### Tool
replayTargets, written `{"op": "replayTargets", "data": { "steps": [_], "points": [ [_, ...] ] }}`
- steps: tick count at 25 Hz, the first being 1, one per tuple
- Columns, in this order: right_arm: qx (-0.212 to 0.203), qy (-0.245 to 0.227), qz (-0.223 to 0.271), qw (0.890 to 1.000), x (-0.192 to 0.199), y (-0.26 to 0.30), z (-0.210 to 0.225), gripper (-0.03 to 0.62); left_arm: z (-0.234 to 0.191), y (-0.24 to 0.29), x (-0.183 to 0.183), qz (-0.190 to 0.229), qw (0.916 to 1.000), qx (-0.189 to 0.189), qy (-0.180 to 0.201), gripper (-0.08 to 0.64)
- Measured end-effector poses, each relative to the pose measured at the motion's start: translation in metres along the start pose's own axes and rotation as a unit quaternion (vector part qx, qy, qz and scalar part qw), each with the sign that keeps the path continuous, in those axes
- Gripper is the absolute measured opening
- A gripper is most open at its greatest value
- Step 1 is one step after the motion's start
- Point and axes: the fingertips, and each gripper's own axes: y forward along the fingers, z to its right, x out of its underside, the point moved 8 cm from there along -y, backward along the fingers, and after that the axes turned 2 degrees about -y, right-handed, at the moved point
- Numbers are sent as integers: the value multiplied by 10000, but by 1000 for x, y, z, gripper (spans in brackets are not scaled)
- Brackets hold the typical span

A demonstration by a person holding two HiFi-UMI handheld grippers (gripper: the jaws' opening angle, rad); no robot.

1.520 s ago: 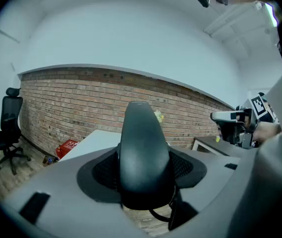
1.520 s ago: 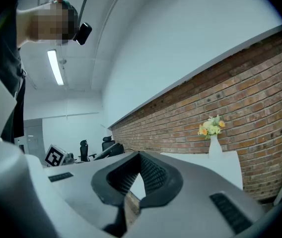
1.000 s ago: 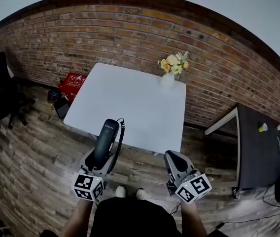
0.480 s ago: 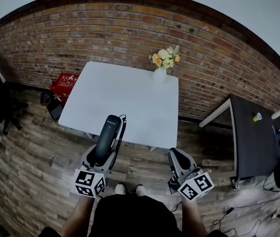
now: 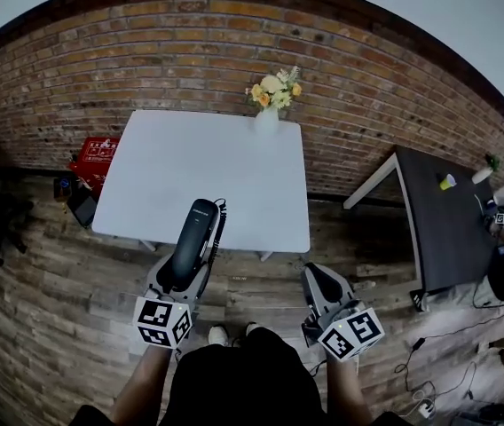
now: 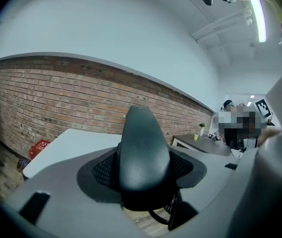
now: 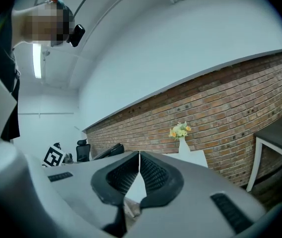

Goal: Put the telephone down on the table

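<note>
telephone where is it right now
In the head view the telephone is low and left of centre, clamped in the left gripper, held up in front of the white table's near edge.

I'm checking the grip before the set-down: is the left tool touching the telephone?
Touching. The left gripper view shows the telephone clamped between the pads of the left tool, both pressing its sides.

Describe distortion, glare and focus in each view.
Head view: fisheye bows the brick wall into an arc; even light, sharp. Left gripper view: telephone looms soft near the lens; ceiling light glares. Right gripper view: dark rounded corners, flowers fairly crisp.
</note>
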Motion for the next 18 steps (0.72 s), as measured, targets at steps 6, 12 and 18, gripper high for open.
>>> {"op": "replayTargets", "data": {
  "steps": [6,12,18],
  "points": [
    [348,127,-55,9993,11,-12,4,23,2,21,-2,-58,9998,197,42,273],
    [377,186,23,9991,5,-5,31,23,14,46,-13,-44,9995,276,121,274],
    [315,195,8,9993,-3,-2,88,23,40,93,-21,-40,9997,244,59,274]
  ]
}}
